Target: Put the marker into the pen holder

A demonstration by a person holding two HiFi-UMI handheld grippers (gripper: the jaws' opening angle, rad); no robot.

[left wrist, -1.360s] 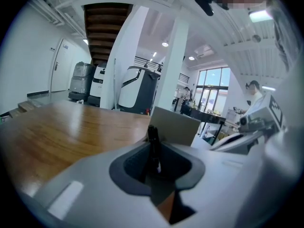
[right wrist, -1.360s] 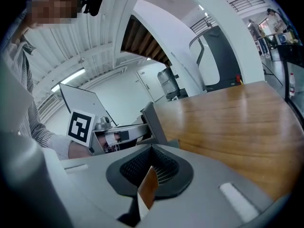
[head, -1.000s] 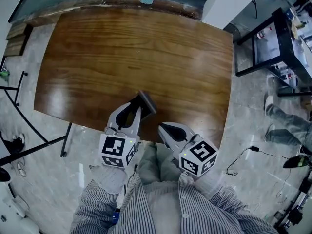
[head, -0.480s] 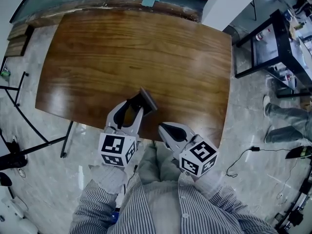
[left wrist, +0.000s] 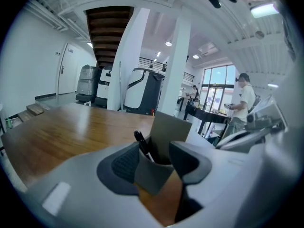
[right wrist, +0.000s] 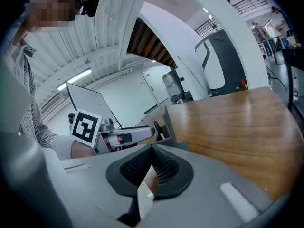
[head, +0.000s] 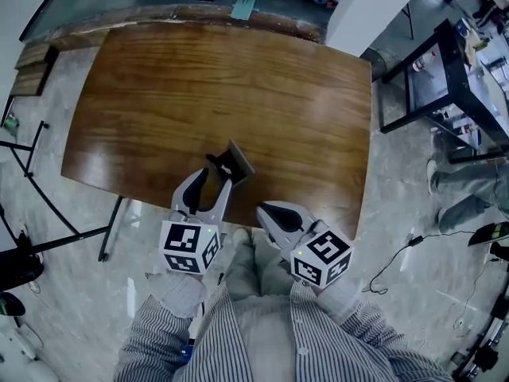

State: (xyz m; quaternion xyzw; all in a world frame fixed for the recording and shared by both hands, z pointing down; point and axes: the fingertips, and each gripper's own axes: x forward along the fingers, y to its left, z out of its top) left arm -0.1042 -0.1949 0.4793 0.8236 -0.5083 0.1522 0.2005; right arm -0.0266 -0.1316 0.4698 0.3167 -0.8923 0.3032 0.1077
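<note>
A grey, square pen holder stands on the wooden table near its front edge. The black marker stands inside the pen holder, leaning left. My left gripper sits just in front of the holder. Its jaws are opening; the holder's near corner lies between the pads, which do not press on it. My right gripper hovers at the table's front edge, right of the holder, shut with nothing in it. From the right gripper view I see the holder and the left gripper.
The table's far edge meets a white pillar. A black-framed bench stands to the right, with a person's legs and a cable on the floor. Black stand legs spread at the left.
The left gripper's jaws have spread apart and drawn back a little from the pen holder. The marker stands in the holder. The right gripper has stayed put.
</note>
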